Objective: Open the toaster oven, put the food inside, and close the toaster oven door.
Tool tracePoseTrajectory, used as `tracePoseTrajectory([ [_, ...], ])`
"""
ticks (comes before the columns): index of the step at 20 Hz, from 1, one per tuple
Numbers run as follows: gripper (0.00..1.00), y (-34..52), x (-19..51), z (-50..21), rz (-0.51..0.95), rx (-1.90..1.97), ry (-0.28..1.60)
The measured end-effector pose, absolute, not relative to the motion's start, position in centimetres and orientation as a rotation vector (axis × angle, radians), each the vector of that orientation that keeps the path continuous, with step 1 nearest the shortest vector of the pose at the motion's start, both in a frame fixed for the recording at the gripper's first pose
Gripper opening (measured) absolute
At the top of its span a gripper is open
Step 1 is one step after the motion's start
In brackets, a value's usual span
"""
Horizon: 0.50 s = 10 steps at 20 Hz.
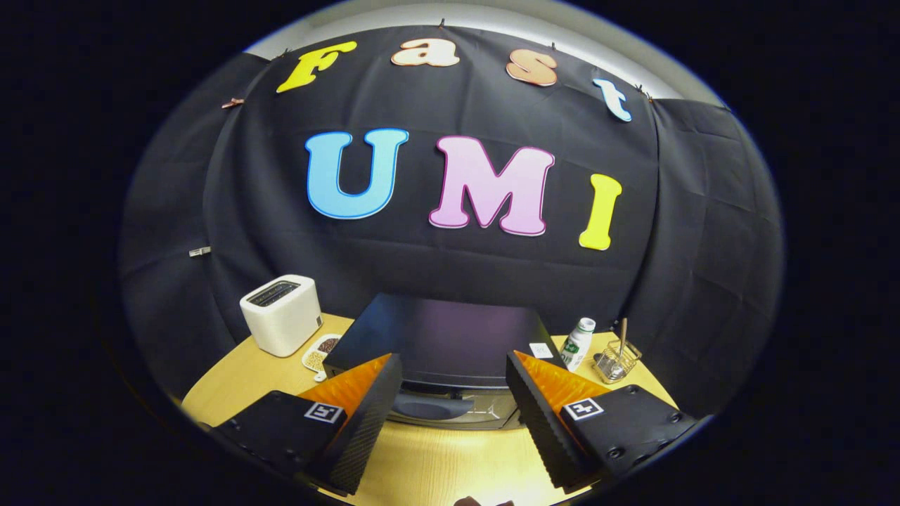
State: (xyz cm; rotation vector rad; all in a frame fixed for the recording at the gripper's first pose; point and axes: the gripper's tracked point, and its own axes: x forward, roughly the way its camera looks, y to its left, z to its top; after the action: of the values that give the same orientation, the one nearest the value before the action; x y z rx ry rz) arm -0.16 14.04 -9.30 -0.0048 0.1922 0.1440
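A black toaster oven [444,339] stands on the wooden table [436,460], seen from above and in front. Its door handle [429,405] and a strip of the glass door show just below its top edge, in the gap between my fingers. The door looks closed. My gripper [453,372] hovers over the oven's front edge, open, with nothing between its fingers [371,407]. A small plate with food [320,351] lies to the left of the oven, partly hidden behind my left finger.
A white pop-up toaster [283,313] stands at the back left, next to the plate. Right of the oven are a small white bottle [578,344] and a wire holder with a utensil [616,358]. Bare tabletop lies in front of the oven.
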Motion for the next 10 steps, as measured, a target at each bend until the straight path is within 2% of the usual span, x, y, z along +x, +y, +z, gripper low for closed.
tracePoseTrajectory([
  [10,0.97,7.8,-1.2,-1.1,0.082,-0.003,0.021],
])
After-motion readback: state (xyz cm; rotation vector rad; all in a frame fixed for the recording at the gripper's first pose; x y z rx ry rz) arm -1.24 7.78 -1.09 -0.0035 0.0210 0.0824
